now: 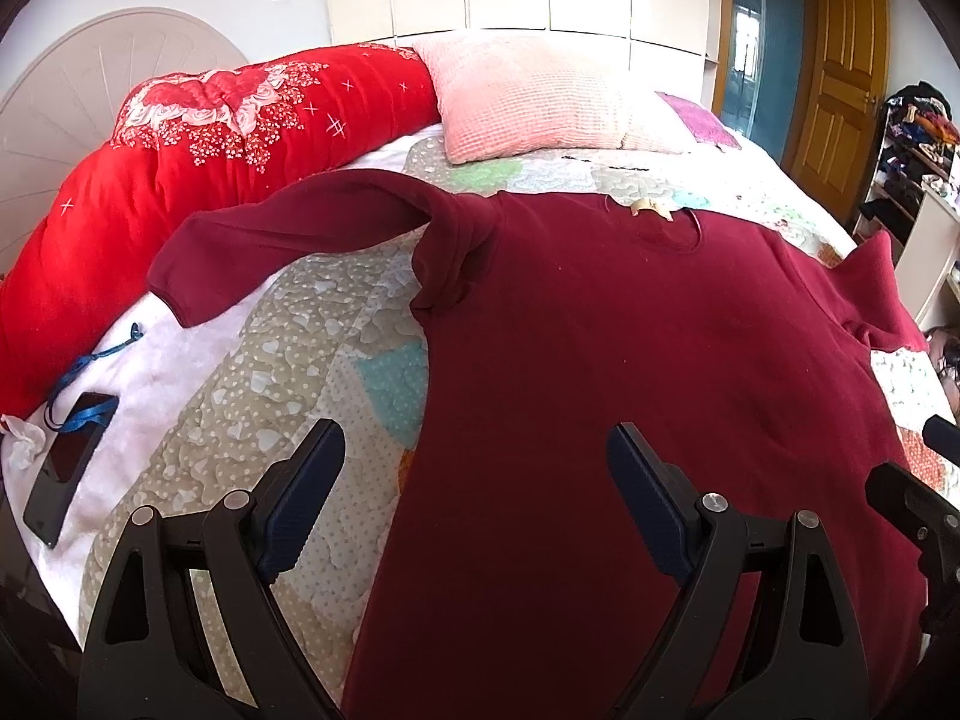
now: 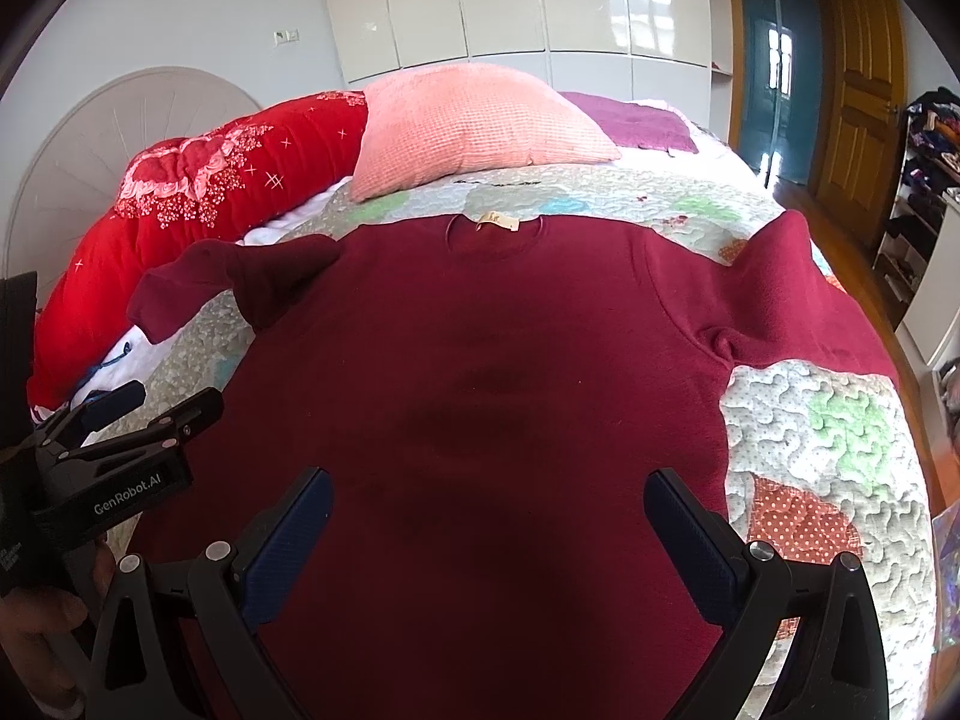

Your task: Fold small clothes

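Maroon sweater (image 2: 480, 360) flat on the patchwork quilt (image 2: 828, 438), neck label up, both sleeves out. Only left wrist view shows the phone (image 1: 66, 468) by the red duvet (image 1: 180, 168). Left gripper (image 1: 474, 480) and right gripper (image 2: 486, 522) both spread wide, holding nothing.

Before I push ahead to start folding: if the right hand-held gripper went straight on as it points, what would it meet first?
Most likely the maroon sweater: the open right hand-held gripper points over its lower body toward the collar. Nothing shows between them, though the height above the cloth is unclear.
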A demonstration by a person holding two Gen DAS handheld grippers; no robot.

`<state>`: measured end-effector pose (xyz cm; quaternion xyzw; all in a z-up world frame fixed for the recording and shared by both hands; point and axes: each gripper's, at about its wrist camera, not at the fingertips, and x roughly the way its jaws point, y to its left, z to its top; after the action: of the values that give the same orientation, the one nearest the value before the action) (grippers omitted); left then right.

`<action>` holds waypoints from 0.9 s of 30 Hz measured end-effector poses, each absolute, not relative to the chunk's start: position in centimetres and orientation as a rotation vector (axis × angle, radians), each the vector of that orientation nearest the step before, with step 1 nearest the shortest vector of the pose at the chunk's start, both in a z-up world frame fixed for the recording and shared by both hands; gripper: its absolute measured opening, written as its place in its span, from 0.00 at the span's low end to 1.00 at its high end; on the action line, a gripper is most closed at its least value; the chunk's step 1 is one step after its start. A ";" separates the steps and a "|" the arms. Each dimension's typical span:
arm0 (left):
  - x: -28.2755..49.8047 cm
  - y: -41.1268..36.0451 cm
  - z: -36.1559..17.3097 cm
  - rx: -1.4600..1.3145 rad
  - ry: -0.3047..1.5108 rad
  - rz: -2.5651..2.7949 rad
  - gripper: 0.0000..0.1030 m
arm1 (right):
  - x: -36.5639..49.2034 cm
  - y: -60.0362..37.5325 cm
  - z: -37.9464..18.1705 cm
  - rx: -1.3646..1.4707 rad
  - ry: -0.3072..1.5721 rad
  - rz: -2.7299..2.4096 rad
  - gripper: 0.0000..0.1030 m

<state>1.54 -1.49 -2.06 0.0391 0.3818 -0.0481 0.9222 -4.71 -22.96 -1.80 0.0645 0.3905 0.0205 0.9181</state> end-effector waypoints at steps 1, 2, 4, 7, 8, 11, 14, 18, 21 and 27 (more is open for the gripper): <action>1.5 -1.5 -2.1 0.080 0.785 -0.099 0.87 | -4.7 -23.0 -1.8 0.133 0.802 0.039 1.00; 1.6 -1.5 -2.1 0.079 0.786 -0.100 0.87 | -4.7 -23.1 -1.9 0.135 0.803 0.037 1.00; 1.5 -1.6 -2.1 0.079 0.787 -0.101 0.87 | -4.7 -23.3 -1.9 0.139 0.806 0.032 1.00; 1.5 -1.7 -2.1 0.078 0.787 -0.102 0.87 | -4.7 -23.6 -2.0 0.134 0.805 0.014 1.00; 1.5 -1.7 -2.1 0.078 0.787 -0.103 0.87 | -4.7 -23.7 -2.0 0.134 0.805 0.008 1.00; 1.5 -1.8 -2.0 0.074 0.789 -0.107 0.87 | -4.8 -24.2 -2.1 0.146 0.808 -0.010 1.00; 1.6 -1.9 -1.9 0.068 0.787 -0.109 0.87 | -4.7 -24.6 -2.1 0.166 0.817 -0.026 1.00; 1.7 -1.9 -1.8 0.060 0.791 -0.107 0.87 | -4.5 -24.9 -2.3 0.200 0.829 -0.027 1.00; 1.9 -1.8 -1.9 0.057 0.792 -0.107 0.87 | -4.4 -24.6 -2.3 0.175 0.830 -0.034 1.00; 2.2 -1.8 -2.2 0.058 0.801 -0.104 0.87 | -3.8 -24.5 -2.8 0.186 0.843 -0.031 1.00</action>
<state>2.18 -1.78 -2.17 0.0284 0.3896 -0.0508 0.9191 -3.83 -24.55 -2.79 0.0903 0.4084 -0.0149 0.9082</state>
